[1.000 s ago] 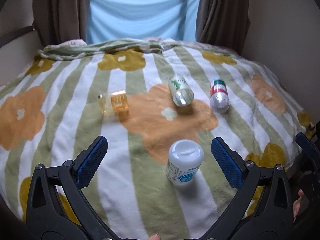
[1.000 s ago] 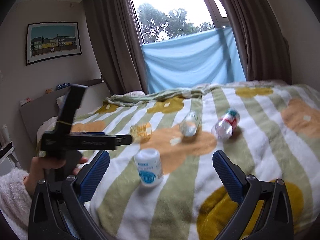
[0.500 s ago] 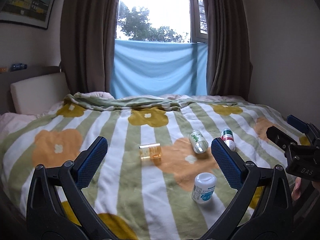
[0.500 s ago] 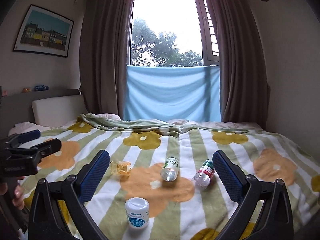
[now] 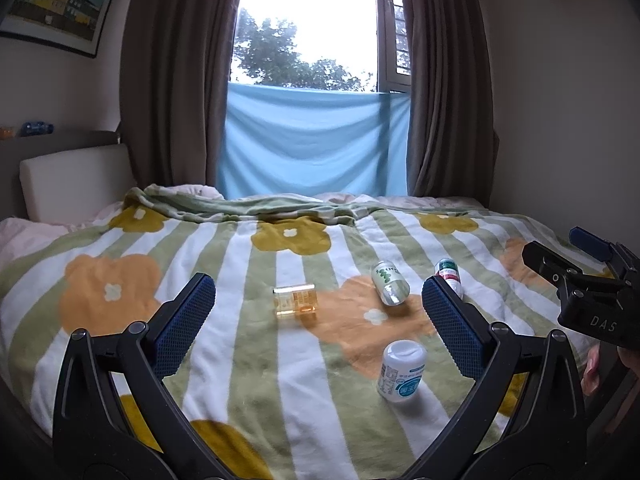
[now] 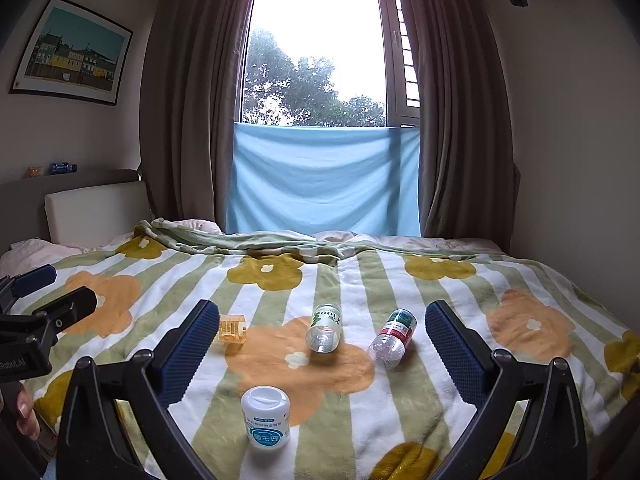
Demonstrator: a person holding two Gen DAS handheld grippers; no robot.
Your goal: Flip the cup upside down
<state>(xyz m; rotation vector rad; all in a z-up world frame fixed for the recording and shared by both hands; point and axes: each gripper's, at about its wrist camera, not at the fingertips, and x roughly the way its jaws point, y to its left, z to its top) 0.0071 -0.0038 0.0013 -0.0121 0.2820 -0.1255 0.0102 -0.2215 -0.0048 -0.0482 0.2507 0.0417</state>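
While both grippers hang above the near edge of the bed, nothing is held. Far left, left gripper point(image 5: 318, 322) has jaws spread wide, empty, blue pads framing the blanket point(image 5: 224, 360), green-and-white stripes with orange and mustard flowers. In the right wrist view its black body shows at the left edge, a hand point(image 6: 24, 410) under it.

Next over, the cup point(image 5: 296, 302), clear amber plastic, lies on its side on a white stripe at the orange flower's left edge, well clear of both grippers, mouth direction hard to tell. Same cup point(image 6: 231, 328) in the right view sits just beside the left pad.

Centre, a green-label bottle point(image 5: 389, 282) lies on its side, base toward the camera. Nearer, a white jar point(image 5: 400, 370) stands tilted, white lid up, blue label. Right of the green one, a red-and-green-label bottle point(image 6: 394, 338) lies on its side, apart from it.

Far right, right gripper point(image 6: 320, 346) has jaws spread wide, empty.

Behind: brown curtains, blue cloth across the lower window.
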